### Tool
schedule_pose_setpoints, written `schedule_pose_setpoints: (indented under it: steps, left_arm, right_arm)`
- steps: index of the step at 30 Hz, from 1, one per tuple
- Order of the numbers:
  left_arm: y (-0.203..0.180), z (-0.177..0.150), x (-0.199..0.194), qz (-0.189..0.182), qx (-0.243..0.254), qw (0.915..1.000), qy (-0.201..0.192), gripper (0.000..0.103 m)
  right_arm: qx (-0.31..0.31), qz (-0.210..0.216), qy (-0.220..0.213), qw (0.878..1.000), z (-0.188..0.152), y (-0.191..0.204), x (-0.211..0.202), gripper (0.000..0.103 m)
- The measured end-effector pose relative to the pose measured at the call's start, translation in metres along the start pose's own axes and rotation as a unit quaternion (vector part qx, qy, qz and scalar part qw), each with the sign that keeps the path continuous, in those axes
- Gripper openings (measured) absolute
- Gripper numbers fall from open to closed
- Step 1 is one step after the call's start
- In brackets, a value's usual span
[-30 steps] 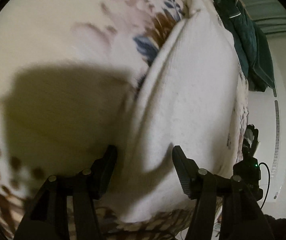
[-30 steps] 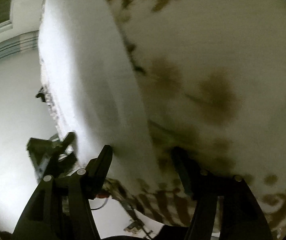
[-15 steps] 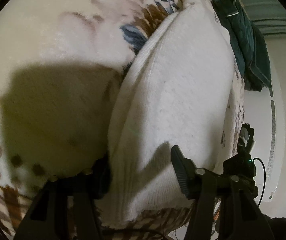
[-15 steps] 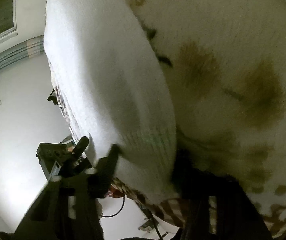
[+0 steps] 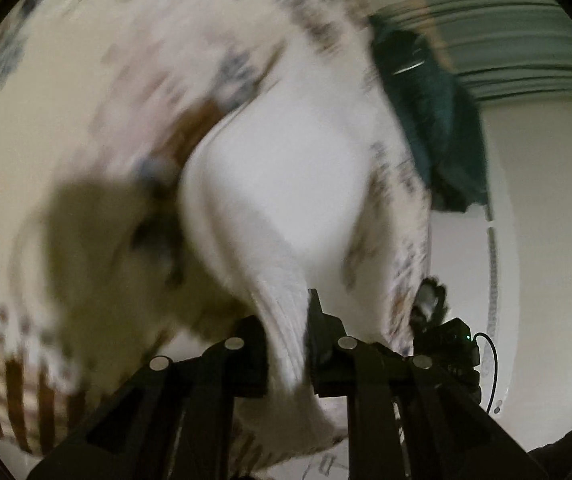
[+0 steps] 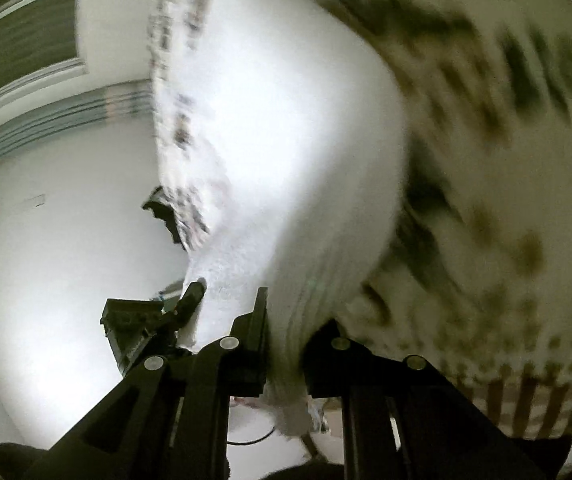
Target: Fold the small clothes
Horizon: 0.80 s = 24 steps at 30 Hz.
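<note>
Both grippers closing on the white knit garment [image 5: 286,184]
Left gripper [image 5: 286,344] and right gripper [image 6: 286,340] pinching ribbed hem; thin bite risks slipping

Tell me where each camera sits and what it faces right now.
Left wrist: rides the left claw, looking along its fingers, which are closing on the white garment over the patterned blanket; a dark green garment lies beyond.
Right wrist: rides the right claw, also closing on the white garment; wall and window to its left.
Shared: garment, blanket, and each view shows the other claw.
</note>
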State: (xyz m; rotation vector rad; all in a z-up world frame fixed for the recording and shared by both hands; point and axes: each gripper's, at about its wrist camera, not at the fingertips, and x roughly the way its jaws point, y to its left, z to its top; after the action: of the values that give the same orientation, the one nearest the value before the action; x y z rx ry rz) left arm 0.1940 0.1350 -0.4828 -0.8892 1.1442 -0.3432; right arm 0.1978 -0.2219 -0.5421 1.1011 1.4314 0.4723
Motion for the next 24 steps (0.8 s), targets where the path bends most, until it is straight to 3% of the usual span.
schedule_pose_setpoints:
  steps: [5,10,12,15,16,18,19,20,21,23,24]
  left_arm:
    - [-0.049,0.080,0.017,-0.025,0.049,0.9973,-0.050,0.011]
    - [-0.075,0.176,0.063,-0.030,0.079,0.9933,-0.078,0.011]
    - [-0.078,0.216,0.085,-0.032,0.076,0.9941,-0.070,0.014]
    - [-0.076,0.266,0.108,-0.008,0.066,0.9950,-0.074,0.021]
    - [-0.073,0.277,0.110,0.001,0.060,0.9948,-0.082,0.024]
    - [-0.063,0.289,0.105,0.002,0.050,0.9938,-0.099,0.045]
    - [-0.059,0.291,0.102,0.008,0.048,0.9931,-0.107,0.062]
    - [-0.054,0.291,0.099,0.016,0.051,0.9919,-0.116,0.064]
    - [-0.047,0.289,0.099,0.026,0.058,0.9914,-0.114,0.064]
    - [-0.038,0.284,0.109,0.055,0.072,0.9921,-0.087,0.064]
    - [-0.034,0.281,0.117,0.065,0.081,0.9918,-0.073,0.064]
  right_arm:
    - [-0.042,0.010,-0.050,0.998,0.076,0.059,-0.026,0.014]
    - [-0.076,-0.003,-0.101,0.992,0.189,0.115,-0.025,0.014]
    - [-0.076,-0.019,-0.114,0.990,0.234,0.134,-0.012,0.014]
    - [-0.055,-0.030,-0.100,0.993,0.300,0.140,0.005,0.021]
    - [-0.040,-0.026,-0.094,0.994,0.317,0.139,0.008,0.029]
    - [-0.026,0.000,-0.105,0.994,0.328,0.133,0.002,0.047]
    - [-0.024,0.026,-0.117,0.993,0.329,0.129,-0.008,0.059]
    - [-0.021,0.046,-0.126,0.991,0.327,0.126,-0.016,0.068]
    - [-0.013,0.053,-0.140,0.989,0.325,0.119,-0.026,0.069]
    - [-0.014,0.029,-0.150,0.988,0.317,0.107,-0.036,0.070]
    - [-0.021,-0.005,-0.149,0.989,0.314,0.100,-0.038,0.070]
